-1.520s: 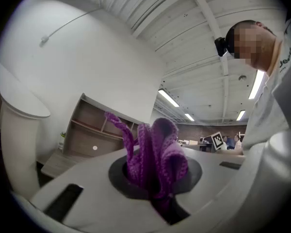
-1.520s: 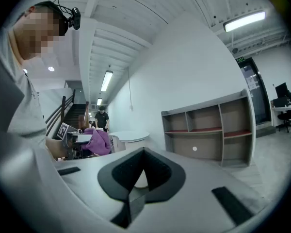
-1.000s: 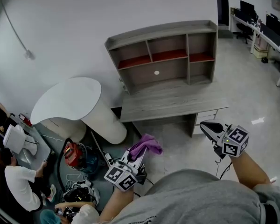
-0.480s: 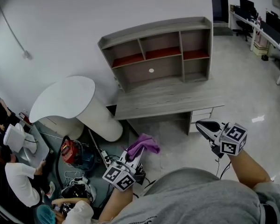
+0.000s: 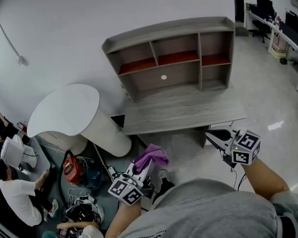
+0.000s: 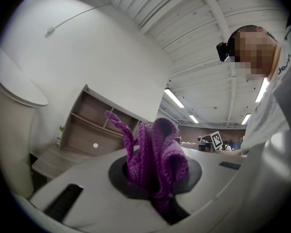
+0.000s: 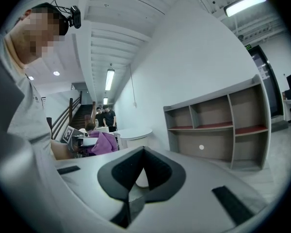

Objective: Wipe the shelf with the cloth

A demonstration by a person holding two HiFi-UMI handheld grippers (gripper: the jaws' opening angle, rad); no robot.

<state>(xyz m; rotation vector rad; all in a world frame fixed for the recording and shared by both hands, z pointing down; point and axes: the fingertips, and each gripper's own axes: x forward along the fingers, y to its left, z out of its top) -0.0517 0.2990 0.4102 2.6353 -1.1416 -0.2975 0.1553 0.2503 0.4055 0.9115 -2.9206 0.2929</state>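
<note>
A grey wooden shelf unit (image 5: 179,58) with red-lined upper compartments stands on a grey desk (image 5: 181,112) against the white wall. It also shows as the shelf (image 6: 94,125) in the left gripper view and the shelf (image 7: 218,125) in the right gripper view. My left gripper (image 5: 145,165) is shut on a purple cloth (image 5: 152,156), which bunches up between the jaws as the cloth (image 6: 153,157). My right gripper (image 5: 214,135) is shut with nothing in it, held near the desk's front right corner. Both grippers are short of the shelf.
A white rounded table (image 5: 69,108) on a thick column stands left of the desk. A red machine (image 5: 72,166), cables and seated people (image 5: 17,192) fill the floor at lower left. More desks and chairs (image 5: 283,29) stand at far right.
The view has shifted slightly, so the shelf and desk sit a little further right and lower in the picture. Both grippers keep their places and the cloth stays gripped.
</note>
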